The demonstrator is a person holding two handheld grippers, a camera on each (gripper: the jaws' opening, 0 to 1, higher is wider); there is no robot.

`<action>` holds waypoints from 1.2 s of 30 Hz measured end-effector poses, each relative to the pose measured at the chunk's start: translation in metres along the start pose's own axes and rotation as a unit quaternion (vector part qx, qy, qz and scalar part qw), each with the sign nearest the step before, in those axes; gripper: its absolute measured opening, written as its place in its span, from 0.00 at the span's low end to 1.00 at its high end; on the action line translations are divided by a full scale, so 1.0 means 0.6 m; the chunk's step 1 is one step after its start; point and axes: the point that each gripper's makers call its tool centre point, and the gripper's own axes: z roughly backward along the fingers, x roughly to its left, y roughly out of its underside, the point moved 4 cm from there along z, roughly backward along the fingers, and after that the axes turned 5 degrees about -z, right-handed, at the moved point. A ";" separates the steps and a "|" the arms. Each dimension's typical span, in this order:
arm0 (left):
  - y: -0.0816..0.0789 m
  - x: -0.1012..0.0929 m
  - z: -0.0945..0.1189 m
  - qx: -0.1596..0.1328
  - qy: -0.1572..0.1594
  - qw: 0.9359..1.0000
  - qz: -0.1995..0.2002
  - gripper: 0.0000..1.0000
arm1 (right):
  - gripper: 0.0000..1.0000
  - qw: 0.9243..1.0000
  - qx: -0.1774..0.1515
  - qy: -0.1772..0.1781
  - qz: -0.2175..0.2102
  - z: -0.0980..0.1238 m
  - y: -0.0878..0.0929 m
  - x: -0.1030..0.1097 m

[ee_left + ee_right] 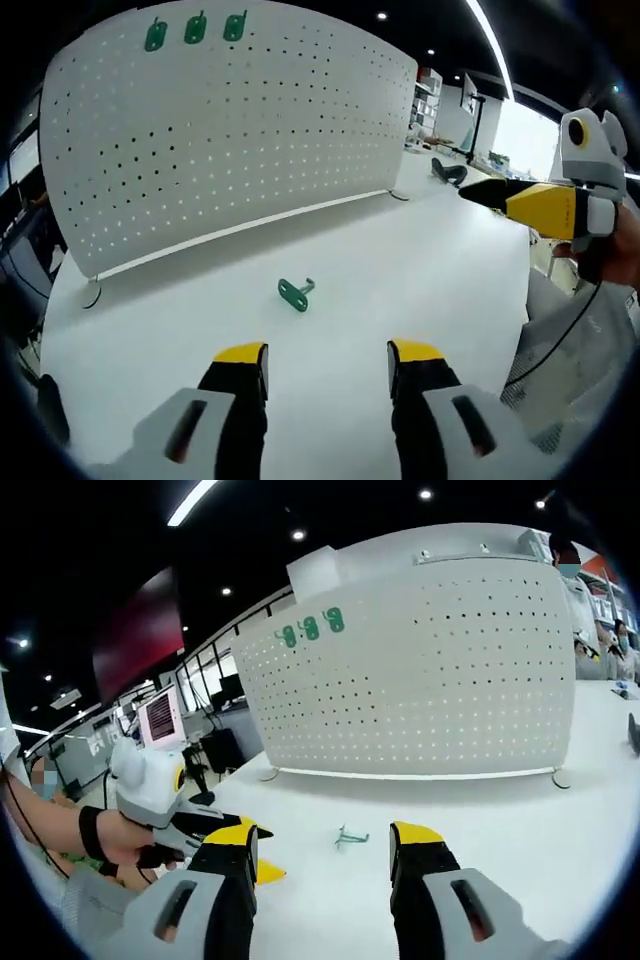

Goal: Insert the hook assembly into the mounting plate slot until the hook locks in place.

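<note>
While three green hooks (pixel 195 29) already hang on the white pegboard (pixel 230 130), a fourth hook (pixel 296 293) lies loose on the table (pixel 420 270), apart from both claws. Left claw (pixel 328 362) and right claw (pixel 323 842) are spread wide, grasping nothing; pickup and insertion remain.

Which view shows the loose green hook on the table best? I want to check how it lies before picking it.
The left gripper view: the green hook lies on the white table, plate and prong distinguishable, ahead of the open left claw. In the right gripper view the hook is smaller and thin, its shape hard to read.
</note>
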 end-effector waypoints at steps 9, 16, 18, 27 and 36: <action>-0.001 -0.001 -0.018 0.006 0.009 1.000 0.007 0.44 | 0.54 1.000 -0.003 -0.004 -0.019 0.015 0.016 0.003; -0.001 0.009 -0.032 0.017 0.004 1.000 0.016 0.43 | 0.54 0.999 -0.008 0.001 -0.043 0.024 0.028 0.003; -0.001 0.010 -0.035 0.015 0.004 1.000 0.019 0.43 | 0.54 0.999 -0.002 -0.002 -0.048 0.024 0.034 0.005; 0.004 0.014 -0.057 0.028 0.012 0.999 0.039 0.42 | 0.54 0.998 -0.003 -0.002 -0.057 0.028 0.040 0.004; 0.005 0.020 -0.073 0.038 0.010 0.998 0.044 0.41 | 0.54 0.997 -0.005 0.001 -0.072 0.031 0.044 -0.001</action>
